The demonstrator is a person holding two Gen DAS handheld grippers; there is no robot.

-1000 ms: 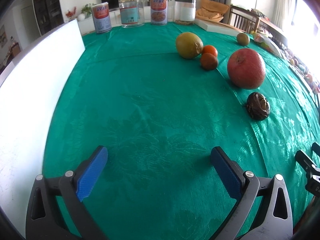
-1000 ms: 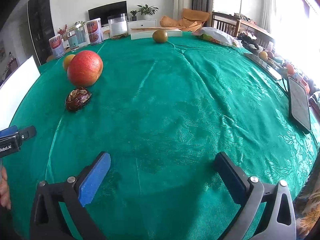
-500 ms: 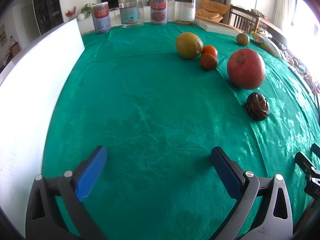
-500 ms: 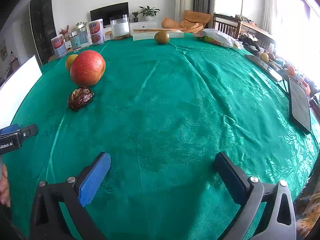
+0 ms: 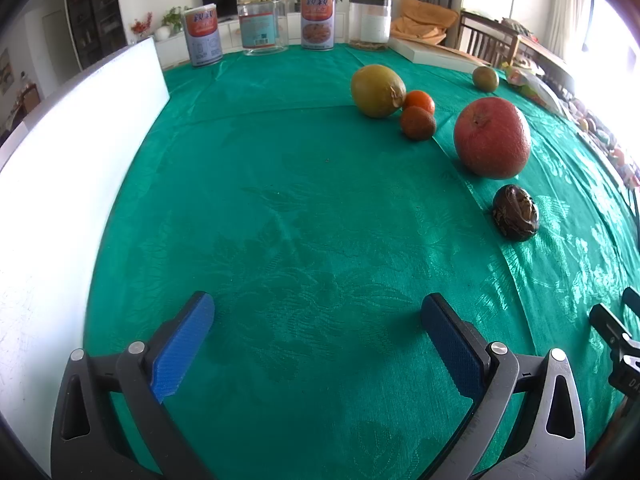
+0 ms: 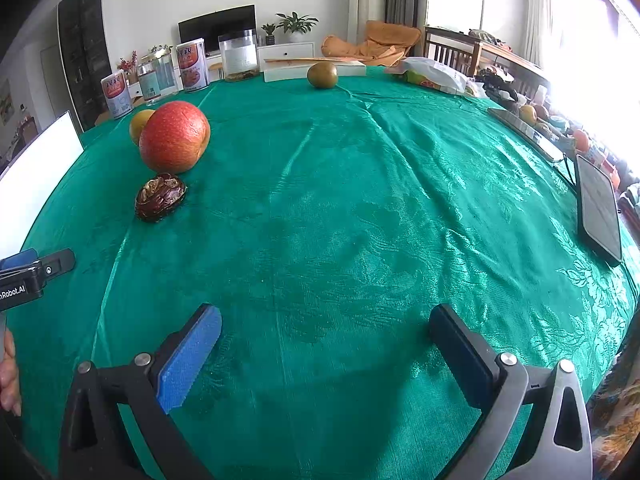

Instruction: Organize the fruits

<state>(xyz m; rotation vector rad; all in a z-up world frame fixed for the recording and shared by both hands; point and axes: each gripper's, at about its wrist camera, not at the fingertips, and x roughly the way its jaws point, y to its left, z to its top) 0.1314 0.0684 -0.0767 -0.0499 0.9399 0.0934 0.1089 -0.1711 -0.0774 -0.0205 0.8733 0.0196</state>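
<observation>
Green counter (image 5: 280, 208) mostly bare, red apple (image 5: 492, 138) right of centre, dark wrinkled fruit (image 5: 515, 213) below it, lone green fruit (image 6: 322, 75) top centre; left claw (image 5: 318, 340) and right claw (image 6: 326, 350) wide open, empty: pre-grasp, next reach for a fruit.
</observation>
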